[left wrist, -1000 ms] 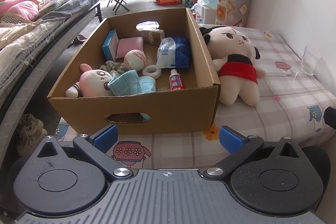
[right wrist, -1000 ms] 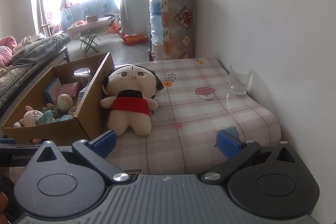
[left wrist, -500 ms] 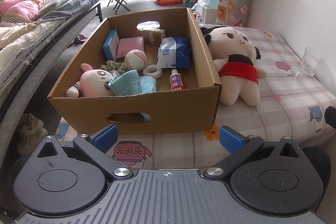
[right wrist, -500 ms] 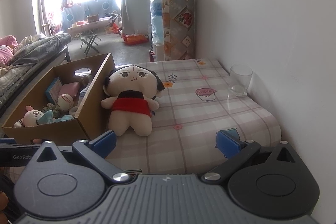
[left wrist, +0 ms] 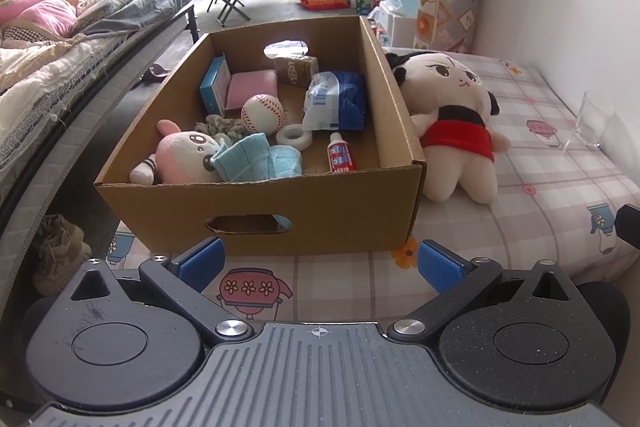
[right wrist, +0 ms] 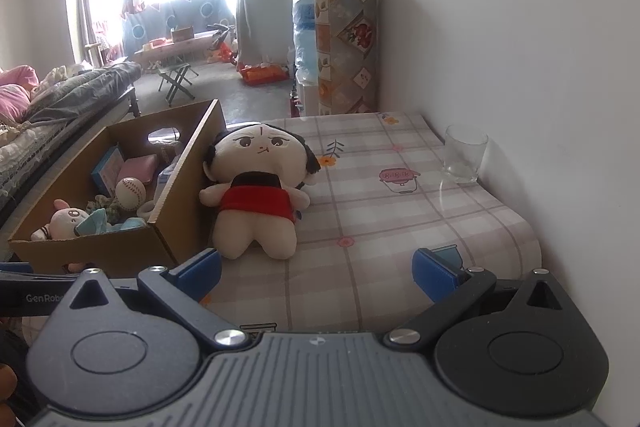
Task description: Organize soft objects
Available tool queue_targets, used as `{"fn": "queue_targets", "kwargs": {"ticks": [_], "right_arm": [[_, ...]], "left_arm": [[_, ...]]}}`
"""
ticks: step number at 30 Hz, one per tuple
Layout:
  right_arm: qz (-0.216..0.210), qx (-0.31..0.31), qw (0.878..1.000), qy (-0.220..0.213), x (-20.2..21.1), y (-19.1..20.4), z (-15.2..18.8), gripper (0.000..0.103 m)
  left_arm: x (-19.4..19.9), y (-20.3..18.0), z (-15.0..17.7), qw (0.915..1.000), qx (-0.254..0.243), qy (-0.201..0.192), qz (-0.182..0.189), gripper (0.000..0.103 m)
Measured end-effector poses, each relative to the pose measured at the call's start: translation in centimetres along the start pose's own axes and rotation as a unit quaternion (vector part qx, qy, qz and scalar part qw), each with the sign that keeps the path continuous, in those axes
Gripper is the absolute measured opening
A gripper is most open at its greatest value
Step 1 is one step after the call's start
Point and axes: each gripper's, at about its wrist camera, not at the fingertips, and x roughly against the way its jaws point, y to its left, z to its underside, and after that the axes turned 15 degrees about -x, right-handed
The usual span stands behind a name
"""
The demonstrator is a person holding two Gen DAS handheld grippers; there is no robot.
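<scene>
A cardboard box (left wrist: 280, 211) is seen standing on a worktop covered with a checked patterned cloth (left wrist: 540, 195). Just beside the box's right wall, a large doll with black hair and a red dress (left wrist: 452, 123) is laid on its back on the cloth, its head touching the cardboard. Inside the box, a small pink plush rabbit (left wrist: 180, 155) is lodged in the near left corner, with a folded light blue cloth (left wrist: 256, 159) resting against it. Further in, a baseball (left wrist: 262, 115), a roll of white tape (left wrist: 294, 138), a small red and white tube (left wrist: 340, 157), a blue and white packet (left wrist: 336, 101), a pink pad (left wrist: 250, 91) and a blue carton (left wrist: 212, 87) are gathered on the box floor. A clear glass (right wrist: 464, 153) is placed upright near the wall, well apart from the doll.

The left tongs (left wrist: 320, 263) are held wide and empty in front of the box's near wall. The right tongs (right wrist: 316, 273) are likewise spread wide with nothing between them, low over the cloth, with the doll ahead and to the left.
</scene>
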Motion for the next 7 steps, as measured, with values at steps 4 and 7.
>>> {"fn": "queue_targets", "kwargs": {"ticks": [4, 7], "right_arm": [[-0.002, -0.001, 1.000, 0.004, -0.12, -0.05, 0.10, 0.103], [-0.002, 0.001, 1.000, 0.005, -0.18, -0.02, 0.04, 0.103]], "left_arm": [[-0.02, -0.01, 0.09, 1.0000, 0.000, 0.000, -0.001, 0.103], [-0.04, -0.09, 0.03, 1.0000, -0.002, 0.002, 0.002, 0.103]]}}
